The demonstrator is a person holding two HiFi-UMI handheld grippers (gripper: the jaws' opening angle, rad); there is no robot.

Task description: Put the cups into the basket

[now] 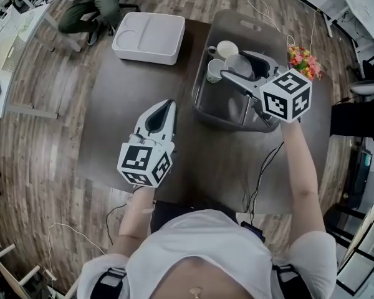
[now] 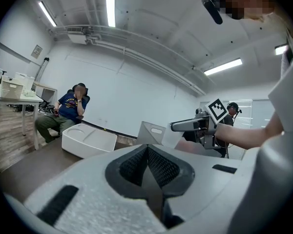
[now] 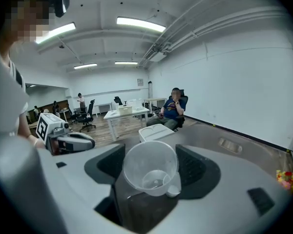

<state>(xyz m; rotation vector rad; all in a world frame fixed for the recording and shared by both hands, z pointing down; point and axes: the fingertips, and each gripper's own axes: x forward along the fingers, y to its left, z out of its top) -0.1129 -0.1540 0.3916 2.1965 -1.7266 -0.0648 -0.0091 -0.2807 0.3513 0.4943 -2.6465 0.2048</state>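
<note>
**Head view:** On the dark tabletop, the grey plastic basket sits at about 1 o'clock and a white divided tray at 11 o'clock. The right claw reaches over the basket's open top and pinches a clear plastic cup lying on its side above the basket. Two white cups stand inside at the basket's 12 o'clock end. The left claw hovers over bare tabletop at 9 o'clock of the basket, pointing to 12 o'clock.

**Left gripper view:** The left claw is pressed together with nothing between its pads. The tray lies at 10 o'clock and the basket at 12 o'clock.

**Right gripper view:** The right claw grips the cup from both sides. The cup's mouth faces back at the camera and its base points away, so its long axis runs along the claw's own length. The basket spreads ahead at 2 o'clock.
</note>
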